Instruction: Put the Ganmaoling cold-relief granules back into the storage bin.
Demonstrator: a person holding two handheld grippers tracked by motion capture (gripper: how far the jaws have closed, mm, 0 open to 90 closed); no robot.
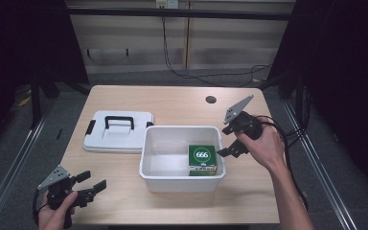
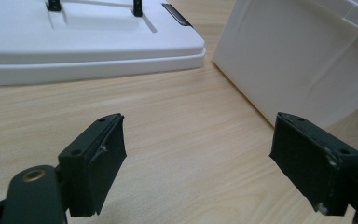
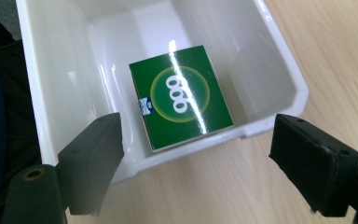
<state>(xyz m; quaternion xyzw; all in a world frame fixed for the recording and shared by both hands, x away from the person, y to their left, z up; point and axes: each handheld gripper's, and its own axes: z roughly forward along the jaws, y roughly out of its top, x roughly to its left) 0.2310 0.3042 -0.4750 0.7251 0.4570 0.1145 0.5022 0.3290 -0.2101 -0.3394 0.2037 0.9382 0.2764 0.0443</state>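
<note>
Right gripper (image 3: 196,154): jaws standing wide apart, gripping nothing, hovering just outside the right wall of the open white rectangular plastic bin (image 3: 279,70). It's pointing at the green square cardboard box with the "666" print (image 3: 182,105), which is lying flat on the bin floor, tucked into the near-right corner. In the high view the same gripper (image 1: 230,136) is sitting right beside the bin (image 1: 146,158), with the box (image 1: 202,159) inside.

Left gripper (image 2: 196,158): jaws also spread apart, empty, idling low over the light wooden table (image 2: 177,126) at its near-left corner, well apart from the bin. In the high view it's (image 1: 92,184) resting in the hand there.

Progress, my read: box is looking already dropped in, so the packing part is done. Flat white plastic lid with black handle and clips (image 1: 118,132) is lying on the table just left of the bin, touching or nearly so. Left to do: lid onto bin, clips shut.

Count: one bin, one lid, one box, two grippers.
</note>
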